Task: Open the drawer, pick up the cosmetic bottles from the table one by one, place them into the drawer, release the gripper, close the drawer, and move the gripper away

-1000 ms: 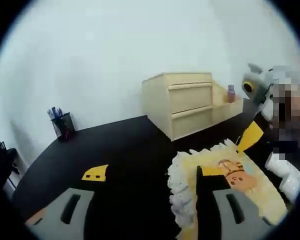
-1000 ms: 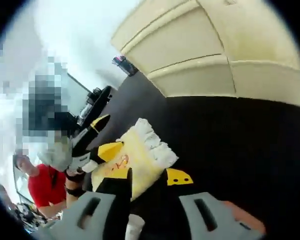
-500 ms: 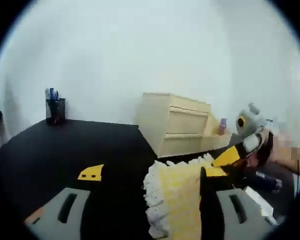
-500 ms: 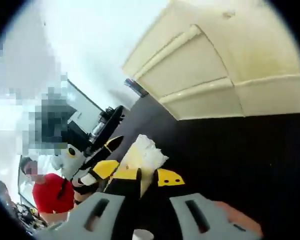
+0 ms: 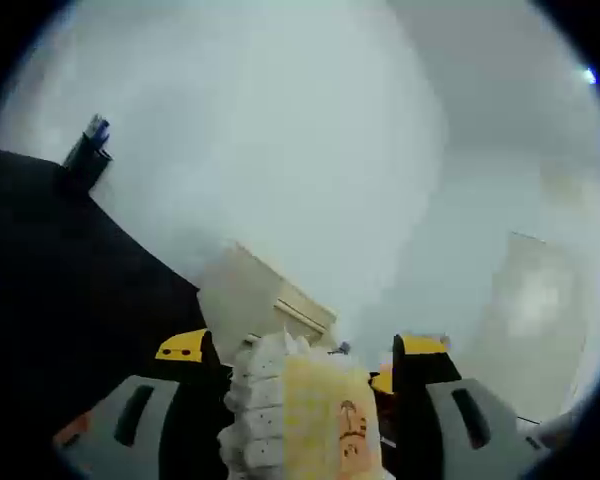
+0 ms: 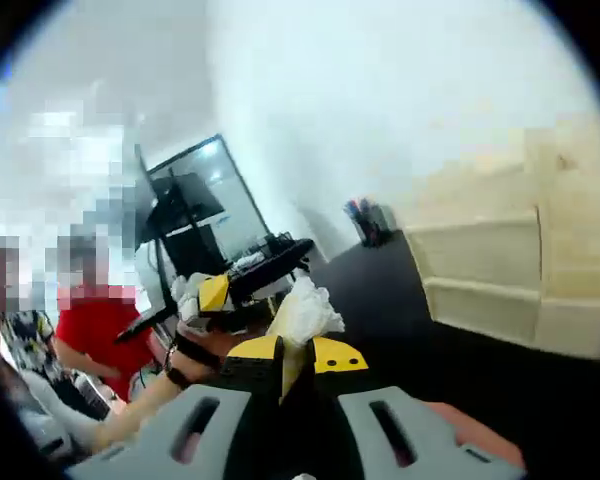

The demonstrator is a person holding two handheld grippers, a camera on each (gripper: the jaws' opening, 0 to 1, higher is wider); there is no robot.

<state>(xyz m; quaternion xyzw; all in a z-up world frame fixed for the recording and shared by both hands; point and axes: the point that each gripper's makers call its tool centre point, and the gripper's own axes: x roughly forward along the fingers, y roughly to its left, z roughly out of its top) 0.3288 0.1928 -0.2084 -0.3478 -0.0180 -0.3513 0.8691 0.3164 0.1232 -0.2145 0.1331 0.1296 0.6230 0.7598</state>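
Observation:
A yellow pouch with a white frilled edge (image 5: 300,420) hangs off the black table (image 5: 60,270), standing between the wide-apart jaws of my left gripper (image 5: 302,347), which is open. My right gripper (image 6: 298,352) is shut on the pouch (image 6: 302,312), whose frill sticks out above the yellow fingertips (image 6: 340,355). In the right gripper view the left gripper (image 6: 212,292) shows behind the pouch, held by a hand (image 6: 185,350). The pale wooden drawer unit (image 5: 265,300) (image 6: 500,270) stands on the table beyond both grippers. I cannot make out any cosmetic bottle.
A mesh pen holder (image 5: 88,150) (image 6: 365,222) stands at the table's far corner by the white wall. A monitor on an arm (image 6: 180,200) and a person in a red top (image 6: 95,320) are off the table's side.
The pouch has come up off the table in the right gripper and now stands between the left jaws. Both cameras have tilted upward, toward the wall.

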